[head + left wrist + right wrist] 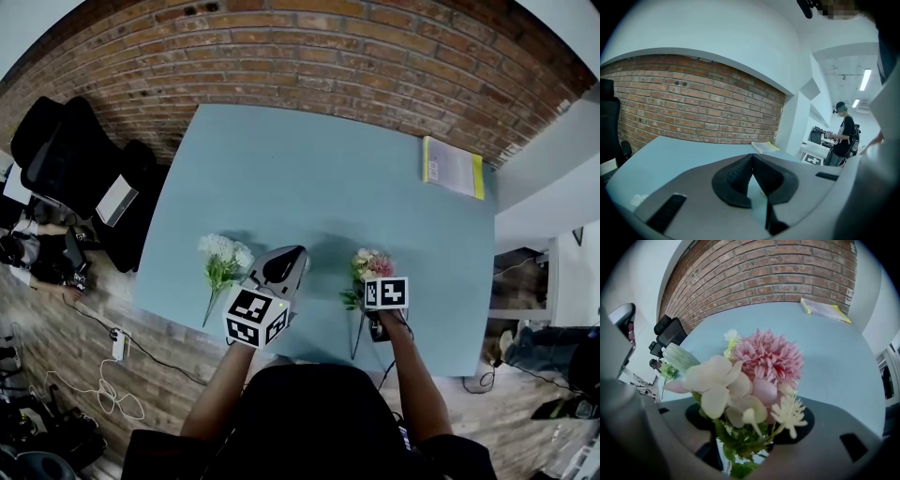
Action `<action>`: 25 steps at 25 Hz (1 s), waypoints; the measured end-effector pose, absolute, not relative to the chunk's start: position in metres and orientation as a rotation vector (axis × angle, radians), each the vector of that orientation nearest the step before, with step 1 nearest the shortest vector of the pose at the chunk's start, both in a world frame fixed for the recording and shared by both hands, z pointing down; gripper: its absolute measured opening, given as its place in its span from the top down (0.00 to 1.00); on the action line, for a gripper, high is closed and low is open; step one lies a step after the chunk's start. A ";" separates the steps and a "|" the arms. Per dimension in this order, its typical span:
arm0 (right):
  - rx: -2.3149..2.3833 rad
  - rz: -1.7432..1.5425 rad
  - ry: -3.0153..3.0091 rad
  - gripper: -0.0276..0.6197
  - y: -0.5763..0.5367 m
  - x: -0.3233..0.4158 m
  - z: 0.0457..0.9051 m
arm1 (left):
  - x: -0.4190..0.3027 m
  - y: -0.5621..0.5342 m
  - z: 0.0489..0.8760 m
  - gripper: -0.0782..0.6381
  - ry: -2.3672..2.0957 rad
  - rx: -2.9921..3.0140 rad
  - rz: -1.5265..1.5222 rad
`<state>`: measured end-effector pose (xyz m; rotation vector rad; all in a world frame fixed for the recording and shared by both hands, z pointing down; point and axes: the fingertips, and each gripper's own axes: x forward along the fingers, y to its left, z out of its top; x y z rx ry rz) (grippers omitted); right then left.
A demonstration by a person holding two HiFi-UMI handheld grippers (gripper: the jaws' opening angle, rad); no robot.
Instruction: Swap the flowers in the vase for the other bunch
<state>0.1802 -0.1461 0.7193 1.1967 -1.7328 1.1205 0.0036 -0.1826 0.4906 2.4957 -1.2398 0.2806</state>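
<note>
Setting: pale blue table [309,169] in front of a curved brick wall [309,56], viewed from above the person's shoulders.
Left gripper [751,157]: jaws clenched tip to tip, nothing between them, only bare table showing through the small gap behind the tips; aimed slightly downward across the table toward the wall.
Right gripper [750,432]: jaws grasping the pink bunch [764,362] low down among its green stems and leaves, a pad on either side of the foliage; tilted steeply down at the table near its front edge.
Pink bunch: blooms standing straight out ahead of the right jaws, with a large pink many-petalled head, pale cream petals to its left and a small white spray to its right; one thin stem trailing back behind the jaws past the table's near edge; unclear whether the blooms touch the table.
White bunch [223,258]: lying flat on the table just to the left of the left jaws, not touching them; white heads pointing away from the person, green stem slanting back toward the near edge; well apart from the right jaws, with the left gripper in between.
Marker cubes [255,317]: one on each gripper, behind the jaws, black squares on white.
Book [453,167]: yellow-edged, flat on the table's far right corner, well beyond both pairs of jaws.
Background: black chair [66,155] off the table's left side; a person [843,136] in a cap standing in a bright room far to the right of the left jaws.
</note>
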 end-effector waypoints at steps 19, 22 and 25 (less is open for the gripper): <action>1.211 0.948 -1.965 0.49 -0.183 0.137 0.639 | -0.016 -0.168 0.479 0.88 -1.315 2.494 0.239; 1.211 0.914 -2.008 0.49 -0.189 0.125 0.623 | -0.022 -0.165 0.477 0.88 -1.334 2.490 0.229; 1.211 0.873 -2.065 0.50 -0.196 0.113 0.601 | -0.027 -0.162 0.474 0.88 -1.349 2.485 0.216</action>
